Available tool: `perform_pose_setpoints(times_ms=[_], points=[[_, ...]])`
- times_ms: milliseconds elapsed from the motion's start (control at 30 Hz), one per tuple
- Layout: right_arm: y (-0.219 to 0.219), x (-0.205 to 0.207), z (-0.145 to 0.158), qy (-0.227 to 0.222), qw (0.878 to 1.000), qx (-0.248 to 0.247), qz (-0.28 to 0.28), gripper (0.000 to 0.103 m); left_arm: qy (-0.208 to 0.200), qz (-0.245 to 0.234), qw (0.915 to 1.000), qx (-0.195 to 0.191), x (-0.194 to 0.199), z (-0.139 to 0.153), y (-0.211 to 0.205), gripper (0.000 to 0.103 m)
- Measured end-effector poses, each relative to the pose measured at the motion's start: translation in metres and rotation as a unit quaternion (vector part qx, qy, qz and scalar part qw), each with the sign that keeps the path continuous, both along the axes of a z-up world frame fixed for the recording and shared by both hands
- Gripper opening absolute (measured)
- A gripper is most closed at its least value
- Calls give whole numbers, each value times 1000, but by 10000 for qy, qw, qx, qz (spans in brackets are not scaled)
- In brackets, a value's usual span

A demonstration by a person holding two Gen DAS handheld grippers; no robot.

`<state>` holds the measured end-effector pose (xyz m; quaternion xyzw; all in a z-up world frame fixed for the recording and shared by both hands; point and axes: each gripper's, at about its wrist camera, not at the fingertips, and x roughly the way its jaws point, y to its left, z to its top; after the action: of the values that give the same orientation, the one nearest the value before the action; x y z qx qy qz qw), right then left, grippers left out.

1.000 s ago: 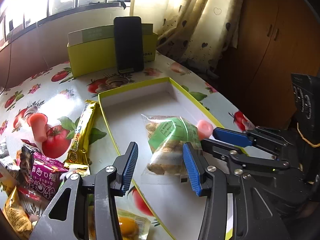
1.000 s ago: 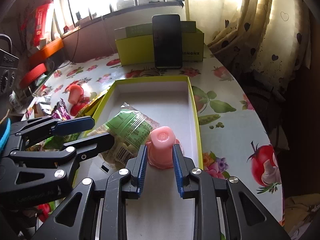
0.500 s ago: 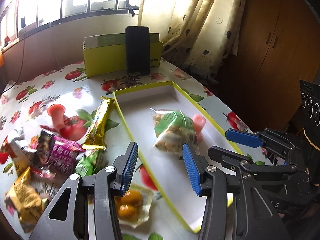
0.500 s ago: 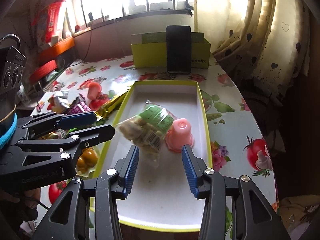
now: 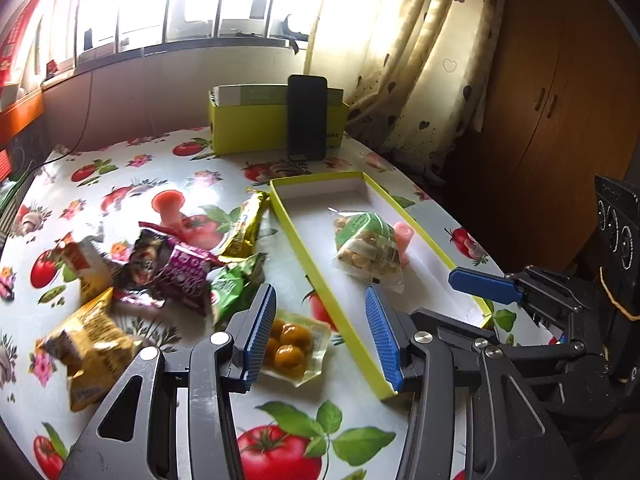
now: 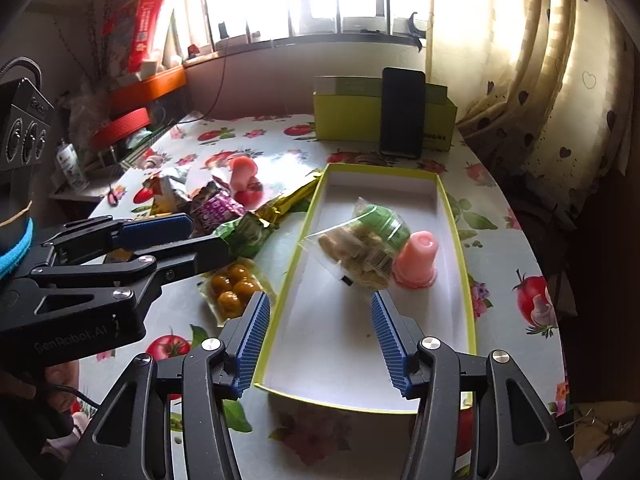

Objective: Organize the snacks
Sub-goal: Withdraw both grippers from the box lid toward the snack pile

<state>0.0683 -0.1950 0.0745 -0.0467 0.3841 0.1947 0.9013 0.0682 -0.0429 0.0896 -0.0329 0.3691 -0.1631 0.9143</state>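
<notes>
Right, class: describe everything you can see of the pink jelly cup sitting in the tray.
The pink jelly cup is a small, glossy, plastic-looking cup standing upside down: its wide flanged rim rests flat on the white floor of the yellow-edged tray, its narrower base pointing up. It sits near the tray's right wall, pressed against the clear bag of snacks with a green label. Neither hand-held gripper touches it.

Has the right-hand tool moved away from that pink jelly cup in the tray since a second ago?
Yes. The right tool let go of the pink jelly cup and drew back toward the near end of the tray; its jaws now stand open.
</notes>
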Motion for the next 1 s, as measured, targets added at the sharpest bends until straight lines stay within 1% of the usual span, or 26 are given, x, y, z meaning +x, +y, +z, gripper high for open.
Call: perform_pose_setpoints(times_ms=[400,1000], points=[[20,-10,1,9,9998,-89,156,56,13,139,9999,-55,-17,-3,22,48],[26,-11,-6,112,9997,-113,207,56,136,235,9996,-88,-19,-12,33,48]])
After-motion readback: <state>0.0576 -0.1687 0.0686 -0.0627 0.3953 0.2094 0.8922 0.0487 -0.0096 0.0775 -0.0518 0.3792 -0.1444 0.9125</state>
